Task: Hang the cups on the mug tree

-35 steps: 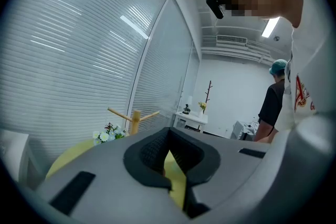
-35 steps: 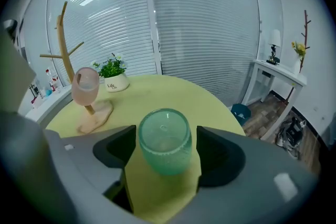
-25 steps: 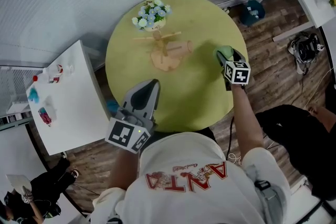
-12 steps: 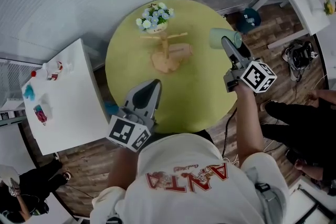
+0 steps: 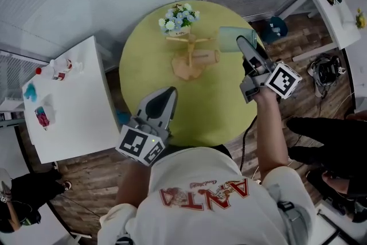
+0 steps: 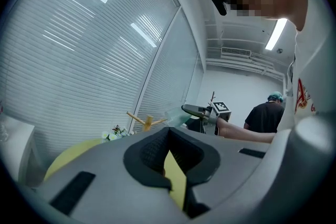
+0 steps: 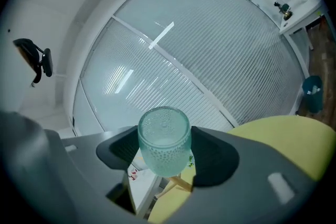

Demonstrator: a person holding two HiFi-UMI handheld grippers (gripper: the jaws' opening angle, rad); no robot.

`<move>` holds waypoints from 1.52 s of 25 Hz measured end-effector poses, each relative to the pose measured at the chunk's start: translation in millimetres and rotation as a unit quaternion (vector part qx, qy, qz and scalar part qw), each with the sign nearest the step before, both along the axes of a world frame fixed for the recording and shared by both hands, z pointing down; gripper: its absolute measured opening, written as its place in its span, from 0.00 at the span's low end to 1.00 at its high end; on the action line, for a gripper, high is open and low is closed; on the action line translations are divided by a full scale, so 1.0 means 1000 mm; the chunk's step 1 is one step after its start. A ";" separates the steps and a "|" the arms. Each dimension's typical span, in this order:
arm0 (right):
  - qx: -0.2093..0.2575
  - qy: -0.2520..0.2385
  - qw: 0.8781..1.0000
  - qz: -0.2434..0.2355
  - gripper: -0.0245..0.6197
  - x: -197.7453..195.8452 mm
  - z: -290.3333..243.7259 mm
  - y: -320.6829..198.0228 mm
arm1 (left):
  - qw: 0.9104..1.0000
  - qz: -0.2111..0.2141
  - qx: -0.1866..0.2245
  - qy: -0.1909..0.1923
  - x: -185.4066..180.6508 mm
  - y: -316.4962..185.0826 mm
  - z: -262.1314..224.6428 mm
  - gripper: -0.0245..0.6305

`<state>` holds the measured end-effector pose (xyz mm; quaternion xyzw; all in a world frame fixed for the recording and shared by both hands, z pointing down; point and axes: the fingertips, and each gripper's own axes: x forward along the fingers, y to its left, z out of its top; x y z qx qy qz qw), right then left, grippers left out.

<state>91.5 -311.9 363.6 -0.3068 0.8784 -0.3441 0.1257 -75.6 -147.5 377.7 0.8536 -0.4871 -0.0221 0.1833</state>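
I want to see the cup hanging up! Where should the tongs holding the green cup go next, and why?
Probably ease the right tongs sideways toward the wooden mug tree, lining the green glass cup up with a peg. The cup is gripped, held above the yellow table just beside the tree, and not yet on any peg.

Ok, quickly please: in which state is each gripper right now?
Left gripper: closed, with nothing between its jaws.
Right gripper: closed on the green glass cup.
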 end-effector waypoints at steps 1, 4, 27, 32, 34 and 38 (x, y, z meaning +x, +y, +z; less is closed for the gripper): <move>-0.004 0.001 1.000 -0.005 0.50 -0.005 0.003 -0.001 | 1.000 -0.002 0.000 0.000 -0.002 0.001 0.000 0.05; -0.024 0.003 1.000 -0.014 0.50 -0.016 0.017 -0.003 | 1.000 -0.007 -0.001 0.000 -0.007 0.004 0.001 0.05; -0.068 -0.017 0.997 -0.044 0.50 -0.051 0.051 -0.008 | 1.000 -0.018 -0.009 -0.002 -0.027 0.004 0.006 0.05; -0.073 -0.016 0.996 -0.052 0.50 -0.052 0.055 -0.008 | 1.000 -0.019 -0.010 -0.003 -0.028 0.005 0.007 0.05; -0.075 -0.018 0.996 -0.053 0.50 -0.051 0.057 -0.008 | 1.000 -0.020 -0.010 -0.003 -0.028 0.006 0.008 0.05; -0.065 -0.024 0.996 -0.054 0.50 -0.051 0.054 -0.008 | 1.000 -0.020 -0.010 -0.003 -0.027 0.006 0.008 0.05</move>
